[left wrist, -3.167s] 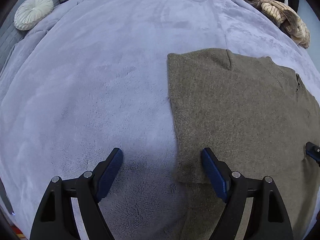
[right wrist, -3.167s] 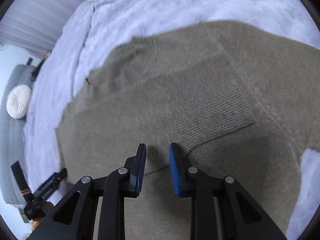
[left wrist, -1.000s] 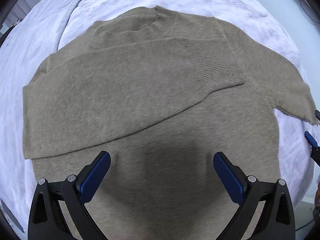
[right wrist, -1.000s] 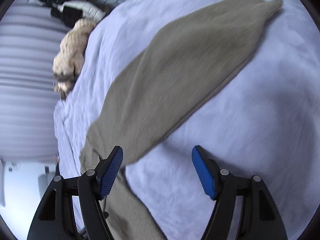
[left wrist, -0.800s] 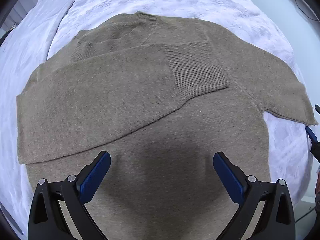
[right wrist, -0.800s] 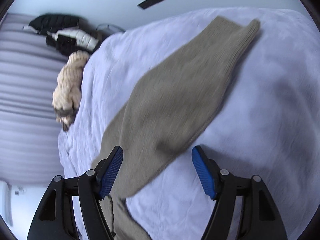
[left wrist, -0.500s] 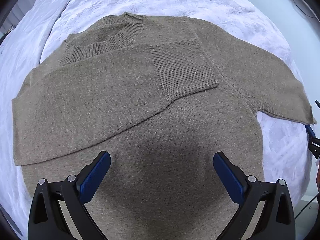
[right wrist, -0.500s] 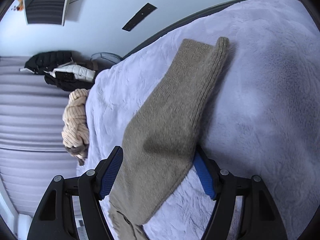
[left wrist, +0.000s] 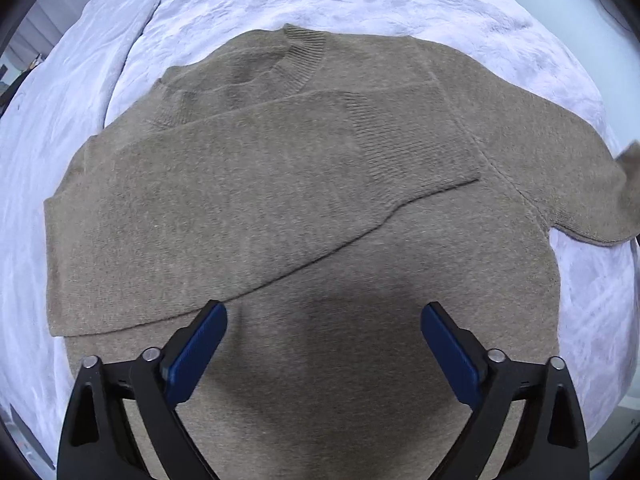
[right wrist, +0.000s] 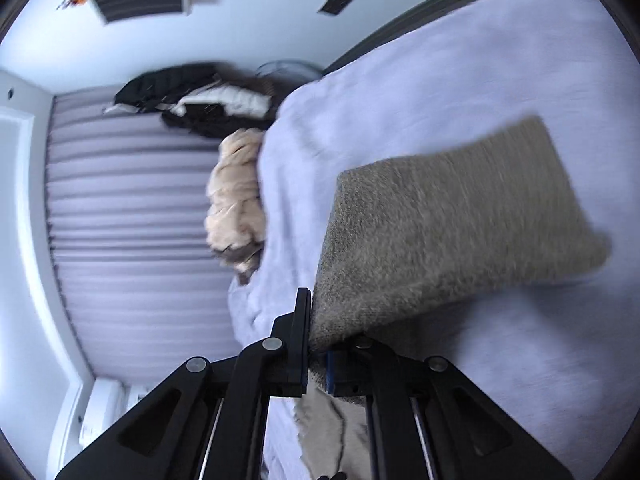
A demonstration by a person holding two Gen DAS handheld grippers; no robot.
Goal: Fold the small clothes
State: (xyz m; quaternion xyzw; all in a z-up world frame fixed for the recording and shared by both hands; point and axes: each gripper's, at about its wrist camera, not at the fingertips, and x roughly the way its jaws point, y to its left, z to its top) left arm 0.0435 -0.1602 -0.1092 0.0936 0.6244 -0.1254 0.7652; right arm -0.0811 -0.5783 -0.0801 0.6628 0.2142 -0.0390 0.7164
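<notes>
Brown sweater (left wrist: 304,240) spread flat on lavender blanket (left wrist: 280,4) of bed, one sleeve folded across chest. Left tongs (left wrist: 324,344) spread wide, above lower body of sweater, touching nothing. Right tongs (right wrist: 318,354) pressed together, pinching other sleeve (right wrist: 448,236) near its cuff, lifted off blanket. Cream garment (right wrist: 236,208) heaped at bed edge.

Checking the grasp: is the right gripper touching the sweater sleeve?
Touching. The right wrist view shows the right gripper shut on the sleeve.
</notes>
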